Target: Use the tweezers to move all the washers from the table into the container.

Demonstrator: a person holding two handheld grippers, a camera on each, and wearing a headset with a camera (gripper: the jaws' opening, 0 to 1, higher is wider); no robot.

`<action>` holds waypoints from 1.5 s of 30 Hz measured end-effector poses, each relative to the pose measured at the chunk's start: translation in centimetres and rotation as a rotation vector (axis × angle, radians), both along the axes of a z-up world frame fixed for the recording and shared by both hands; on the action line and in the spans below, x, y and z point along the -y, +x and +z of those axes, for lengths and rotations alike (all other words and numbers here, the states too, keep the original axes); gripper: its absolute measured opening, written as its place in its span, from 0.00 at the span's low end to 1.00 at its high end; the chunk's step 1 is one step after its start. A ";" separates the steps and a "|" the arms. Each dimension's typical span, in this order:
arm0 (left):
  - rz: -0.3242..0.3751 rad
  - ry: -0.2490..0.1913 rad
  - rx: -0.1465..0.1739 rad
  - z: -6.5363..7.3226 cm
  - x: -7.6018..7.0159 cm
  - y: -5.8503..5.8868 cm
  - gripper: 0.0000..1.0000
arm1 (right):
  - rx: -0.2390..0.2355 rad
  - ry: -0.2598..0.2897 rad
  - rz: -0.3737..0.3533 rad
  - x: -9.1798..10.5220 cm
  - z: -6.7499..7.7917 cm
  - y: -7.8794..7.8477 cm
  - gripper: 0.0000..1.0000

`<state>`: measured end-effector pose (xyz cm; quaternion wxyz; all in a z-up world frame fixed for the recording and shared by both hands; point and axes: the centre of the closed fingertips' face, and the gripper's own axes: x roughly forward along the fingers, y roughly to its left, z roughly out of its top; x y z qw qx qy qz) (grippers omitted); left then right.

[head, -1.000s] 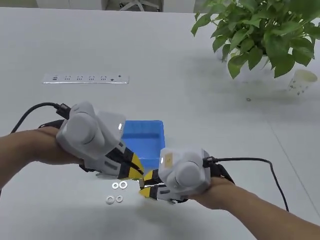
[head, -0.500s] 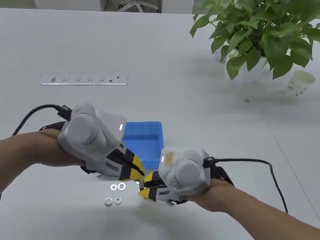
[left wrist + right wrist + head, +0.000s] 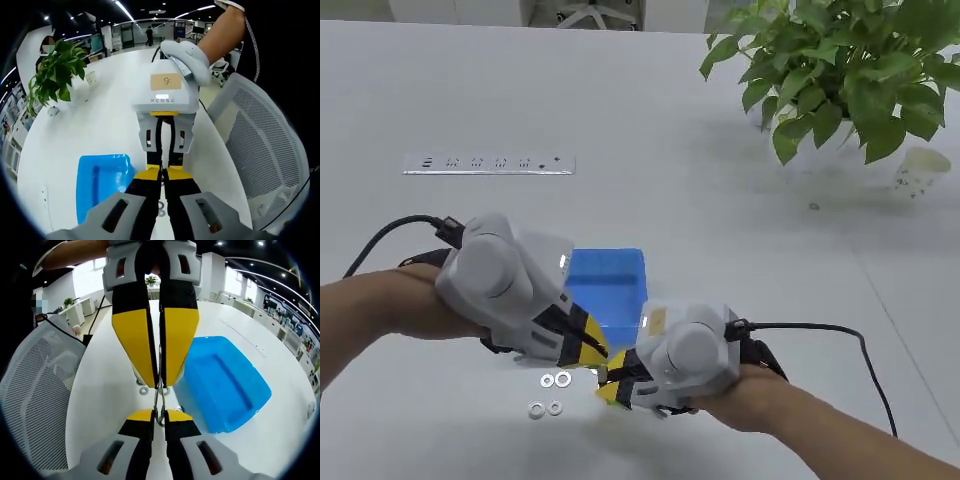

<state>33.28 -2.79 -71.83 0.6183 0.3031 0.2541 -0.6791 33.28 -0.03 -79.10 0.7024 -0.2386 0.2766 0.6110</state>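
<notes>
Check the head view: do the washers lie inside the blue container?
No, the four washers lie on the white table, outside the container.

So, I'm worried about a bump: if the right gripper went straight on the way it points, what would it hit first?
Most likely the left gripper, whose yellow-tipped jaws face it nearly tip to tip along the thin metal tweezers both seem to pinch; depth is unclear.

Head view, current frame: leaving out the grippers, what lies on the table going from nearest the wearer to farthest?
washers → blue container → power strip
</notes>
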 end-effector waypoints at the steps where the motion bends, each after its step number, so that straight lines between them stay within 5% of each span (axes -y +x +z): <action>1: -0.001 0.002 0.001 0.0 0.0 0.0 0.06 | 0.001 -0.001 0.000 0.0 0.0 0.0 0.09; 14: -0.007 0.009 0.022 0.5 0.0 -0.2 0.06 | 0.016 0.001 -0.002 0.1 0.7 -0.3 0.09; 45: 0.008 0.002 0.079 5.3 0.1 0.3 0.06 | 0.085 -0.005 0.029 0.0 5.1 1.2 0.09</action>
